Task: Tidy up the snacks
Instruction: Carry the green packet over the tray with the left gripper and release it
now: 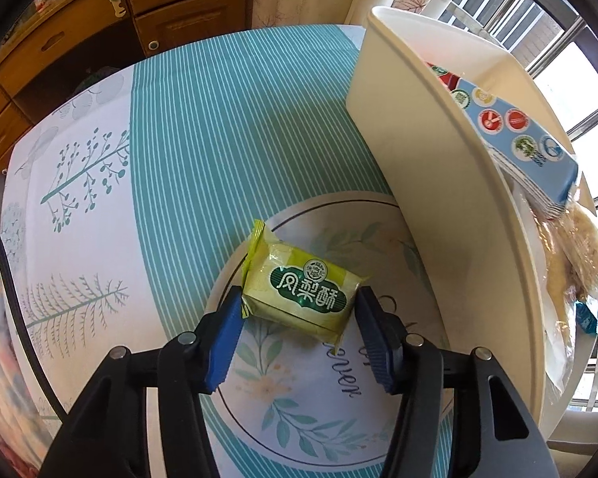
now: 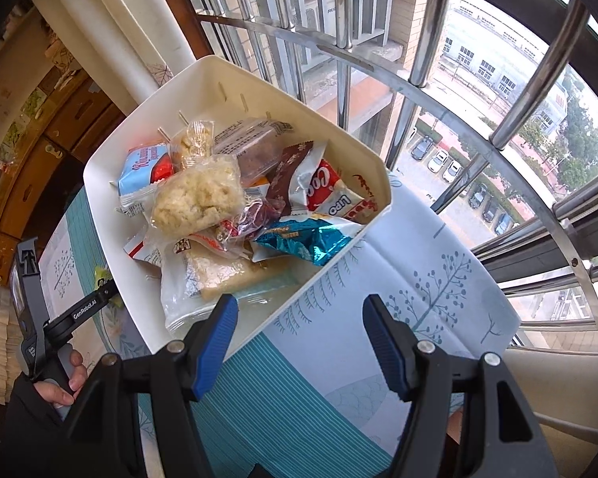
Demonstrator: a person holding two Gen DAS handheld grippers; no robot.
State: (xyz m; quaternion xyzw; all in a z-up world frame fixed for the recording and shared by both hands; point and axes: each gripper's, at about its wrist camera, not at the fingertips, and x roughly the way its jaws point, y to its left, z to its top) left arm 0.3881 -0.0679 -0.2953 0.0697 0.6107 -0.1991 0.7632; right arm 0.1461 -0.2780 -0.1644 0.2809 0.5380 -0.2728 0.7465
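Left wrist view: the left gripper (image 1: 299, 298) points steeply down at a table covered by a teal striped tablecloth (image 1: 219, 119). Between its blue pads (image 1: 225, 334) sits a yellow-green pineapple cake packet (image 1: 303, 292), the pads touching its two short ends, so it looks gripped, probably ready to be lifted. The packet lies just beside the outer wall of a white plastic bin (image 1: 418, 183), which rises on the right with a blue carton (image 1: 518, 139) and other snacks showing over its rim.

Right wrist view: the right gripper (image 2: 299, 318) hangs above the near corner of the white plastic bin (image 2: 339, 263), its jaws fairly wide with nothing between them. The bin holds a heap of wrapped snacks, among them a puffed rice cake (image 2: 197, 195) and a shiny blue foil packet (image 2: 307, 239). At the lower left a hand (image 2: 59, 378) holds the other tool's handle beside the bin. Window bars (image 2: 418, 40) fill the background.
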